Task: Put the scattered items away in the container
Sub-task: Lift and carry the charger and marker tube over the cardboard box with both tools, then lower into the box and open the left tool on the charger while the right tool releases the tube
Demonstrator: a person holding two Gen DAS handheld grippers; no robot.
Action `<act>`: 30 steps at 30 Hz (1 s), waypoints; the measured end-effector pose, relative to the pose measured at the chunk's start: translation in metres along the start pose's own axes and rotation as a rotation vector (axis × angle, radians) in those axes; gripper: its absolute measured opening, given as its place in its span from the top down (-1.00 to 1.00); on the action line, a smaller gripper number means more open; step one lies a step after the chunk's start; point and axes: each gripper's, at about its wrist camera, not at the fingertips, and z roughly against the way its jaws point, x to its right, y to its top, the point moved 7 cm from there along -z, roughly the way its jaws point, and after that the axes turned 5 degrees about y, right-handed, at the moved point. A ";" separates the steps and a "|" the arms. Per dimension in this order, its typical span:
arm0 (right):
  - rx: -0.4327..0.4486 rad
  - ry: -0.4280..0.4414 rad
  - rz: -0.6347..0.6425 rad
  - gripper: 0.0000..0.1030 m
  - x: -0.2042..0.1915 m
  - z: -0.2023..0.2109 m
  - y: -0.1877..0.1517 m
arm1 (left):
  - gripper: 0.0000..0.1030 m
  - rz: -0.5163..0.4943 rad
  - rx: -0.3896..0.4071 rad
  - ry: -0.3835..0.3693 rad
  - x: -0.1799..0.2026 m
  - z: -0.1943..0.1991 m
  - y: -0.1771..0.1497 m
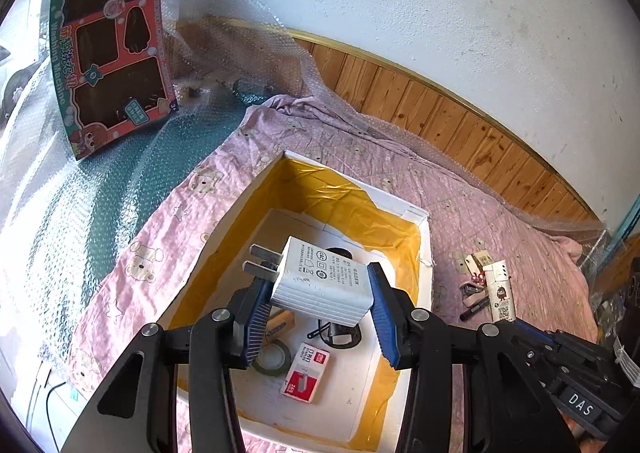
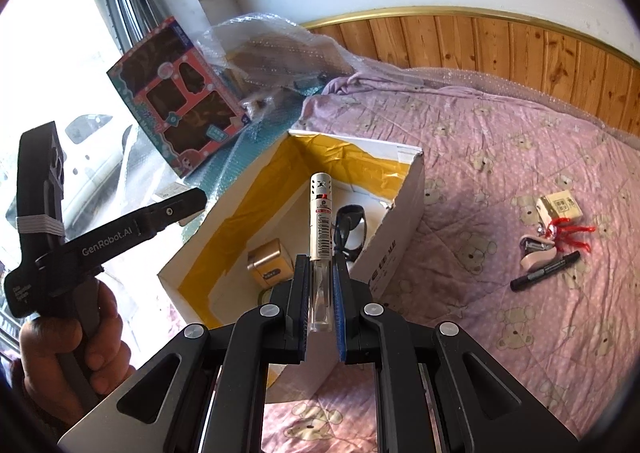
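Charger [image 1: 324,281] pinched in left tongs [image 1: 320,317], hanging right over box [image 1: 426,253], ready for drop. Lighter [image 2: 321,229] clamped upright in right tongs [image 2: 321,305], queued above box too.

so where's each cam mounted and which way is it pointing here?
Left wrist: on the left gripper, looking down into the box; holds the charger; right gripper's body at the right edge.
Right wrist: on the right gripper, facing box and wall, holding the lighter; left hand visible.
Shared: box, marker, toy package.
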 end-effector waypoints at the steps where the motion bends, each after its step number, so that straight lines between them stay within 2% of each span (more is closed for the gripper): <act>1: -0.001 0.005 0.001 0.78 -0.001 -0.002 0.002 | 0.08 0.001 0.000 0.001 -0.002 -0.001 0.003; 8: -0.015 0.038 0.004 0.78 -0.008 -0.015 0.012 | 0.08 -0.036 -0.013 0.007 0.000 -0.012 0.020; 14: -0.025 0.046 0.014 0.78 -0.011 -0.028 0.022 | 0.09 -0.097 -0.066 0.014 0.011 -0.038 0.023; 30: -0.087 0.053 -0.017 0.78 0.015 -0.076 0.045 | 0.09 -0.191 -0.179 0.060 0.021 -0.105 0.025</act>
